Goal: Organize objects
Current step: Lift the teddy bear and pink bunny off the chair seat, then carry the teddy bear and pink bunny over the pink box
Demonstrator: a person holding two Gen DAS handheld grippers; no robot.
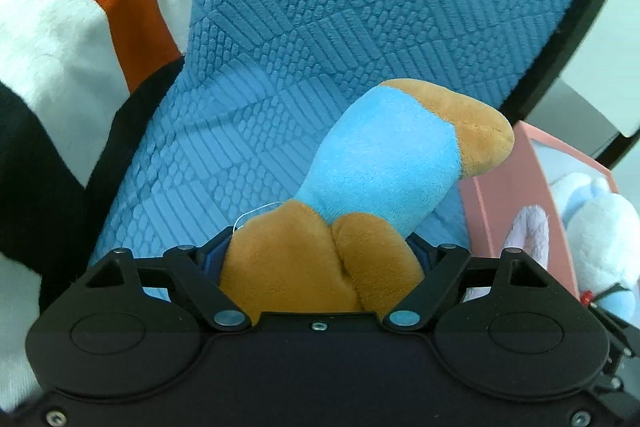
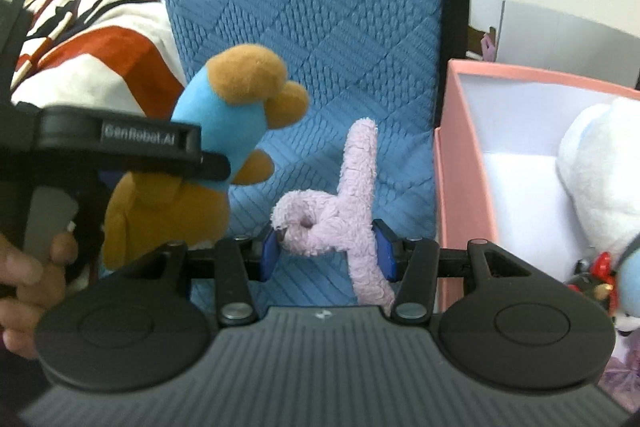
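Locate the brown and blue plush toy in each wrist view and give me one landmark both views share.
Left wrist view: the brown and blue plush toy fills the lower centre, gripped in the left tool.
Right wrist view: the same toy is left of centre, partly behind the left tool.
Shared landmark: the pink box at the right edge, beside the blue textured cushion.

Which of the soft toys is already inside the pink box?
The white plush toy lies in the pink box; the brown-and-blue toy and the lilac toy are held in grippers.
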